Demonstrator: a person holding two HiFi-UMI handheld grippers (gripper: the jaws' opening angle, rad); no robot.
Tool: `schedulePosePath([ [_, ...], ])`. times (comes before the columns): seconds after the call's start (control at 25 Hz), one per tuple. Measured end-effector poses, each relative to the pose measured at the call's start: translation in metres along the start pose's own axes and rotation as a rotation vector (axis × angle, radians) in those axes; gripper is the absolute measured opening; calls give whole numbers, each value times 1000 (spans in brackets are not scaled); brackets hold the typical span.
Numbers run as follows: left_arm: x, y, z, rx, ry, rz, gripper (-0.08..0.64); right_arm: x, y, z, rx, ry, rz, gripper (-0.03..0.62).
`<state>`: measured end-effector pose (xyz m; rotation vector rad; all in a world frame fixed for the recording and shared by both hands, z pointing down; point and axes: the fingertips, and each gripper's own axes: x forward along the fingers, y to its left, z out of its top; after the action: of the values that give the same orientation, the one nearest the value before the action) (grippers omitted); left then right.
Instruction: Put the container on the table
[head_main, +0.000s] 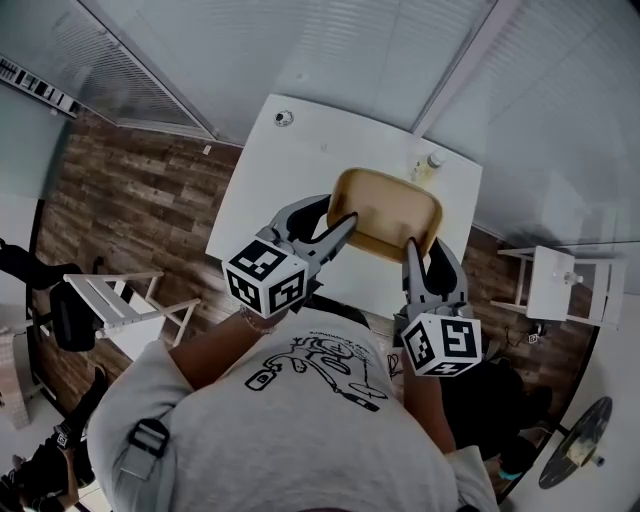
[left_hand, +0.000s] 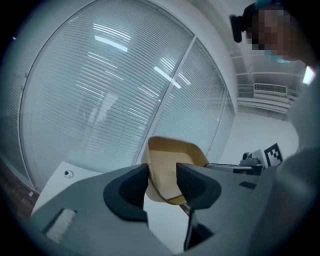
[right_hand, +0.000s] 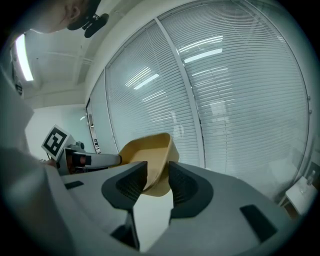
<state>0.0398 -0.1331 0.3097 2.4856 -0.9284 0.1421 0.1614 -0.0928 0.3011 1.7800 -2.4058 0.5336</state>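
Over table (head_main: 268, 190) edge, container (head_main: 386, 208) aloft.

Left gripper (left_hand: 162, 184): jaws closed on near wall of tan container (left_hand: 172, 152), held tilted.
Below the jaws: white table (left_hand: 56, 181).
Beyond: window blinds (left_hand: 100, 100).
Right of jaws: right gripper (left_hand: 250, 162).

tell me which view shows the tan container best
The head view: nearly all the container shows from above over the white table, held by the left hand-held gripper and right hand-held gripper. Each gripper view shows only a wall and rim between its jaws.
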Motion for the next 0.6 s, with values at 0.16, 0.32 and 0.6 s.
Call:
schedulePosePath([
  [0.16,-9,16,9,1,-5,-4,172,13,15,2,-1,2,-1,121],
  [0.32,-9,28,11,-7,-1,-9,172,23,20,5,-4,-4,-9,121],
  [0.6,-9,35,2,-19,25,-17,173,27,22,-6,6,23,-21,121],
])
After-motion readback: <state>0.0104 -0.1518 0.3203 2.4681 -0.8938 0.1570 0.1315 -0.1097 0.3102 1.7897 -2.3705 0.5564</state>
